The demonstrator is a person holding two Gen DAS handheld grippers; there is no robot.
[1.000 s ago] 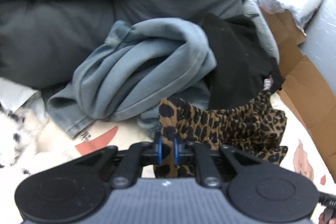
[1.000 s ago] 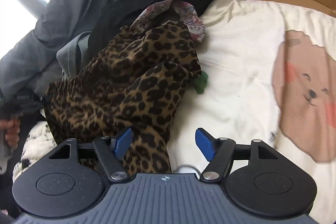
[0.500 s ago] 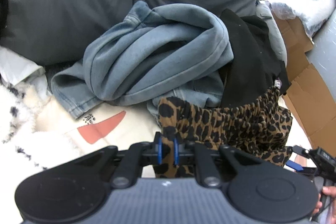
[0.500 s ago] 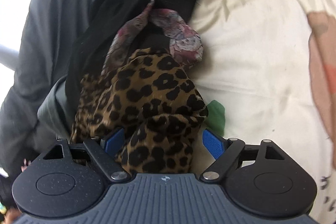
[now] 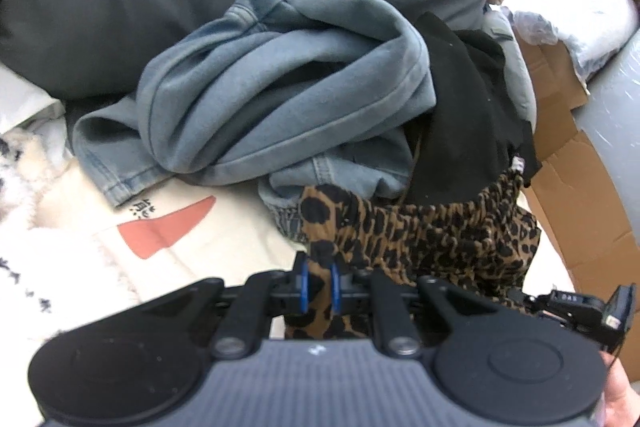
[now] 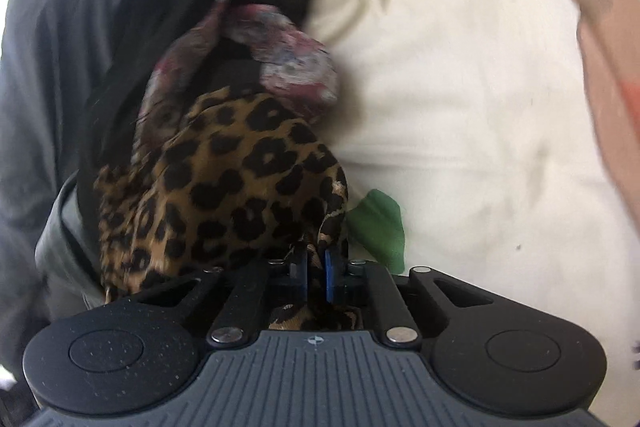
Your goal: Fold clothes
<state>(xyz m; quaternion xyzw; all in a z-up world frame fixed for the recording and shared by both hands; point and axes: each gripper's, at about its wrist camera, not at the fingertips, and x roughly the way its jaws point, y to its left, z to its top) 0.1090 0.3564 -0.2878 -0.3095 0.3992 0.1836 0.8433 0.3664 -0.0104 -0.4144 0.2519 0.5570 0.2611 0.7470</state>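
The left hand-held gripper (image 5: pixel 319 285) pinches the leopard garment (image 5: pixel 432 239) at one corner. The right hand-held gripper (image 6: pixel 316 273) has just closed on another edge, probably to spread it out for folding.

My left gripper (image 5: pixel 319 287) is pinched nearly closed, fabric caught between its blue pads, angled down. My right gripper (image 6: pixel 316 269) has just snapped closed, cloth nipped between its pads, also tilted down. Right gripper's body shows at the left view's lower-right edge.
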